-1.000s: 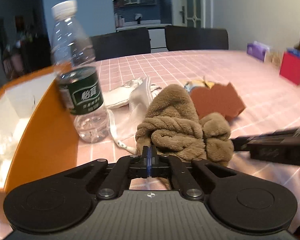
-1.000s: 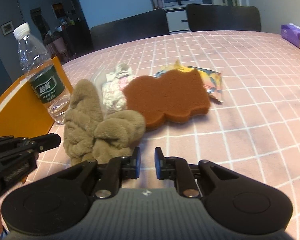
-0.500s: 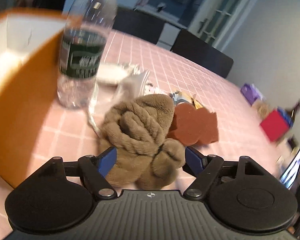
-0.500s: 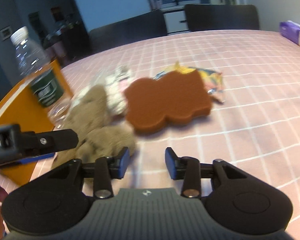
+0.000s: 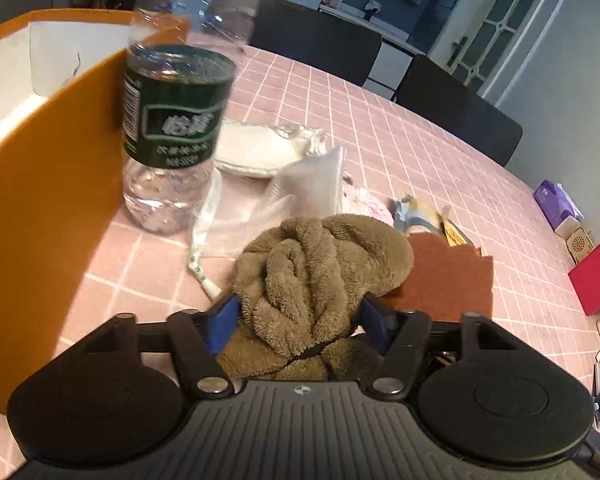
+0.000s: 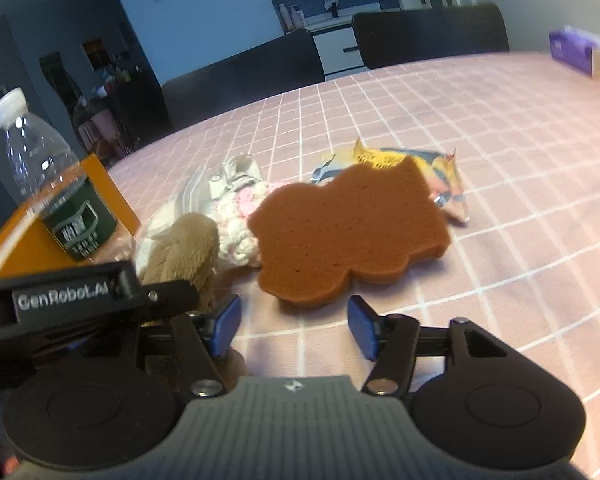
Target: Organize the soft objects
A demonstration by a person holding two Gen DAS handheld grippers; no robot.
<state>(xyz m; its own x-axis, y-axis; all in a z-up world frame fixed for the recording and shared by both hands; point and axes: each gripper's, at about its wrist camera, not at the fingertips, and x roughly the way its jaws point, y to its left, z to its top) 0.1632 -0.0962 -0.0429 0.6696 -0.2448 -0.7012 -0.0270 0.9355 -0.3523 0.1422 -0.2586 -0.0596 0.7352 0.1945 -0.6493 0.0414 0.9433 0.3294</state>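
A fluffy brown towel [image 5: 320,264] lies bunched on the pink checked tablecloth [image 5: 440,152]. My left gripper [image 5: 298,316] straddles its near end. Its jaws are closing, and both blue pads lie against the towel's sides. In the right wrist view the towel [image 6: 188,244] shows behind a black finger [image 6: 168,296] of the left gripper. A brown scalloped sponge [image 6: 348,240] lies flat just ahead of my right gripper [image 6: 294,324]. That gripper's jaws are opening, with only bare cloth between them. In the left wrist view the sponge [image 5: 444,280] lies right of the towel.
A water bottle [image 5: 172,120] stands beside an orange box [image 5: 40,184] on the left. White cloth pouches [image 5: 260,148], a pink-white knitted piece [image 6: 240,216] and a snack packet [image 6: 440,168] lie behind the towel and sponge. A red box [image 5: 592,276] sits far right. Dark chairs [image 6: 428,36] line the far edge.
The left gripper went from shut to wide open, rolled, moved over the towel and now narrows onto it. The right gripper's jaws spread apart and it edged toward the sponge.
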